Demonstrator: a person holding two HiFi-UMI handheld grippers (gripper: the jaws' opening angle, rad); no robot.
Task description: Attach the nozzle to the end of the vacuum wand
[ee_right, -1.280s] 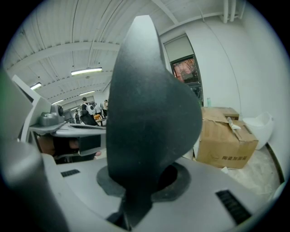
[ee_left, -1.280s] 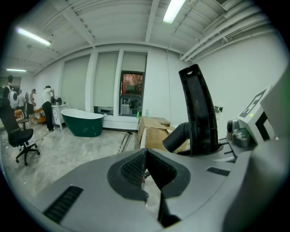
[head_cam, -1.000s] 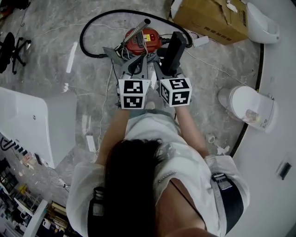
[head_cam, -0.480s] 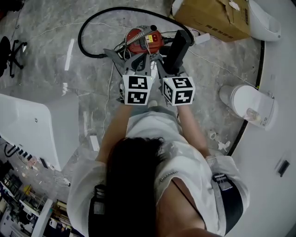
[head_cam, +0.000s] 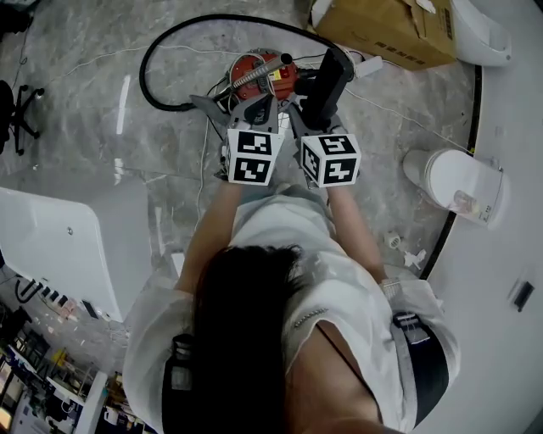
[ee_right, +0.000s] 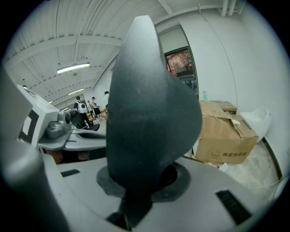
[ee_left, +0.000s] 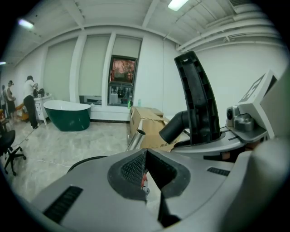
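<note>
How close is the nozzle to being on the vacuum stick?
Done: the right hand-held gripper is clamped on the black nozzle. In hand: the nozzle and the open end of the metal wand are close but apart, just past the shut left hand-held gripper. Left: pushing the nozzle on.

Nozzle (head_cam: 327, 85) right of wand (head_cam: 257, 73); vacuum (head_cam: 282, 81) beyond both; box (head_cam: 390, 30) farther right.

Glossy grey marbled floor (head_cam: 93, 110). Cardboard box (head_cam: 386, 30) far right. White bathtub (head_cam: 59, 246) near left, white toilet (head_cam: 450, 182) right. Office chair (head_cam: 12, 108) far left. Green tub (ee_left: 68, 115) by tall windows (ee_left: 93, 68). Wall screen (ee_left: 123, 70), white walls (ee_left: 235, 77), ceiling strip light (ee_left: 177, 3).
</note>
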